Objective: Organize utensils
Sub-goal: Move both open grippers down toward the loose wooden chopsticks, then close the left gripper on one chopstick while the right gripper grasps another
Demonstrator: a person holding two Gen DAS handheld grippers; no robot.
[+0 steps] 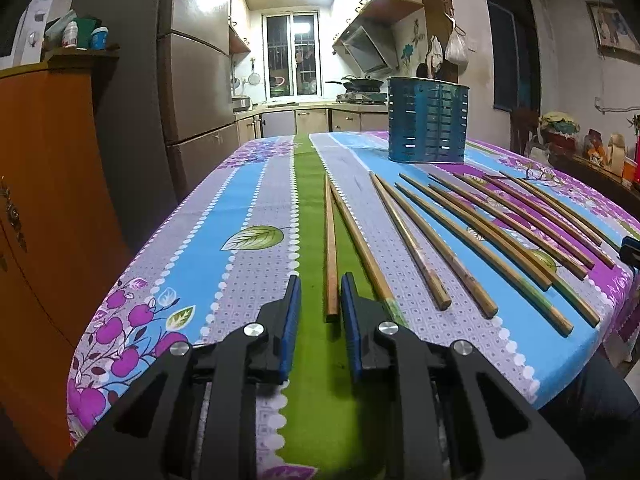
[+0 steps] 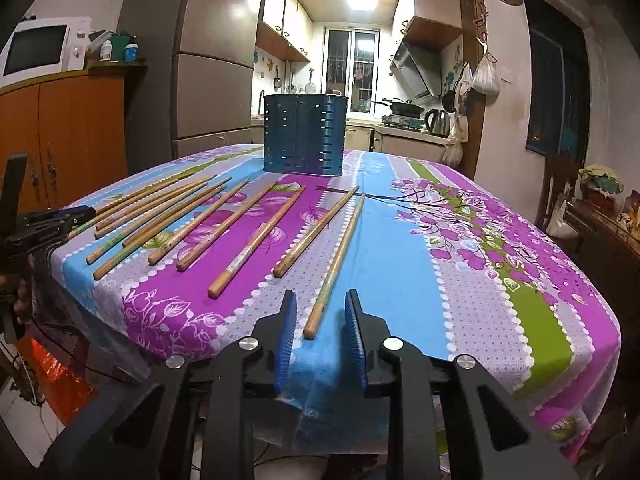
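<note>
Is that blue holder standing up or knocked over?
Upright: the blue holder stands on its base on the tablecloth, open rim upward.

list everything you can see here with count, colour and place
chopsticks: about twelve, brown wood, fanned flat on the near table
utensil holder: one, blue, slotted, upright behind them
tablecloth: one, purple, blue and green floral, over the table
fridge: one, grey, back left
microwave: one, white, on the orange cabinet
left gripper: black, blue pads, open either side of the leftmost chopstick
right gripper: same, open either side of the rightmost chopstick
</note>
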